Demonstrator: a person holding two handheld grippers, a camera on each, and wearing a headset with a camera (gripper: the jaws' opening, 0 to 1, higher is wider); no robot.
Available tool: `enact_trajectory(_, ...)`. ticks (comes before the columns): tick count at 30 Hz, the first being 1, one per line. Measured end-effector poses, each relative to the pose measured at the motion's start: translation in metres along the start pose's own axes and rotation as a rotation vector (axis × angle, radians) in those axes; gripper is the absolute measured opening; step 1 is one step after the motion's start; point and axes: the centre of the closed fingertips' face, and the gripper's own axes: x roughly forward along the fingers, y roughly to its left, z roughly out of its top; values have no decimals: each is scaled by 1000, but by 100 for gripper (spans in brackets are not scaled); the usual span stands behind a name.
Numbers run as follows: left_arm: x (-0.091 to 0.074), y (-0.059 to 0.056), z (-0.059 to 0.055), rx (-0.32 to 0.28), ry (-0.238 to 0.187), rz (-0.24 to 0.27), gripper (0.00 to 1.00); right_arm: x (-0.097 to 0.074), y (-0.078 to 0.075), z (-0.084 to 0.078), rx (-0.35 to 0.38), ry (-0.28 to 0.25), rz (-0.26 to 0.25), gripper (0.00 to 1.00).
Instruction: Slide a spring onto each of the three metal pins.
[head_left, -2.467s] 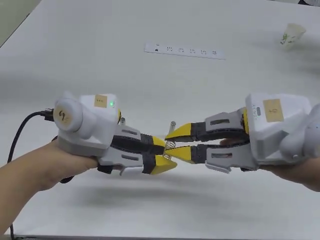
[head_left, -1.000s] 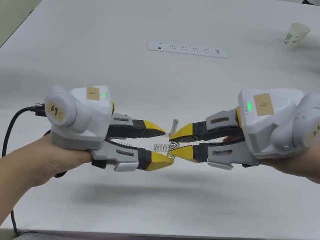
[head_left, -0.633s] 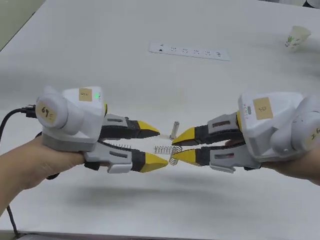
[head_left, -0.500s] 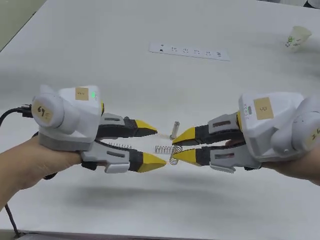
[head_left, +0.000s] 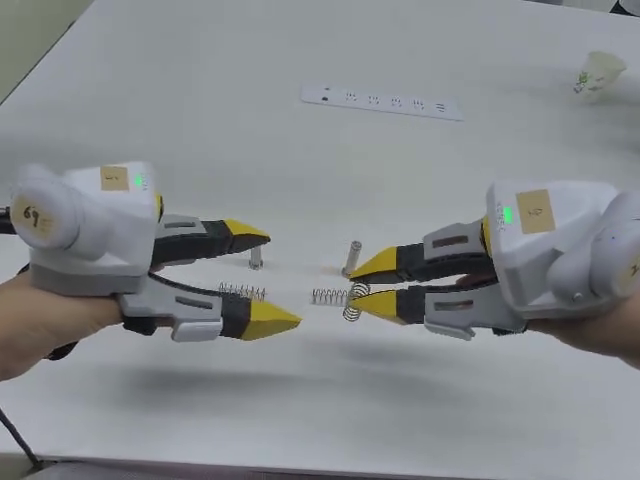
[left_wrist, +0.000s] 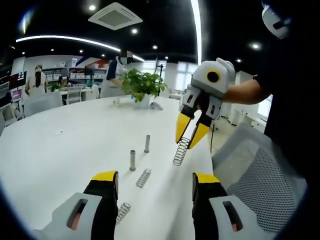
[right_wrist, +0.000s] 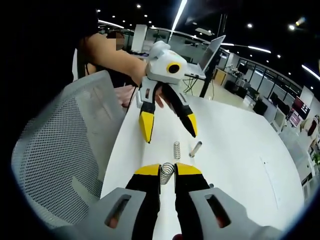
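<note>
My right gripper (head_left: 352, 288) is shut on one end of a small steel spring (head_left: 352, 306), which hangs just above the white table (head_left: 200, 120). Its own view has the spring (right_wrist: 167, 173) pinched between the yellow tips. My left gripper (head_left: 284, 279) stands open a short way to the left, with nothing between its jaws. Two short metal pins (head_left: 353, 256) (head_left: 256, 259) stand upright between the grippers. Two loose springs (head_left: 328, 296) (head_left: 240, 291) lie on the table near them. The left gripper view has the right gripper (left_wrist: 192, 134) with the dangling spring (left_wrist: 181, 150), both pins (left_wrist: 132, 160) (left_wrist: 147, 143) and both loose springs (left_wrist: 143, 177) (left_wrist: 123, 211).
A white power strip (head_left: 382, 101) lies at the back of the table, and a paper cup (head_left: 597, 72) stands at the far right. A mesh chair (right_wrist: 55, 150) is beside the table's near edge. A potted plant (left_wrist: 142, 85) sits at the table's far end.
The left gripper, earlier shut against the right one at the spring, has opened and drawn back to the left. The right gripper keeps the spring.
</note>
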Motion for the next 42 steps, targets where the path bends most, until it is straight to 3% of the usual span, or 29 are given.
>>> enact_trajectory(10,-16,18,-4,-30,-21,88,72,-1,-4,0,11,-9,-14,7)
enact_trajectory(17,-22,27,-12,-47,-19,116,80,-2,-6,-1,12,-6,-19,7)
enact_trajectory(25,-24,32,-15,-71,-25,144,98,-6,-8,-9,29,8,-26,7)
enact_trajectory(42,-29,35,-18,-80,-24,160,98,-19,-19,-26,55,42,-74,7)
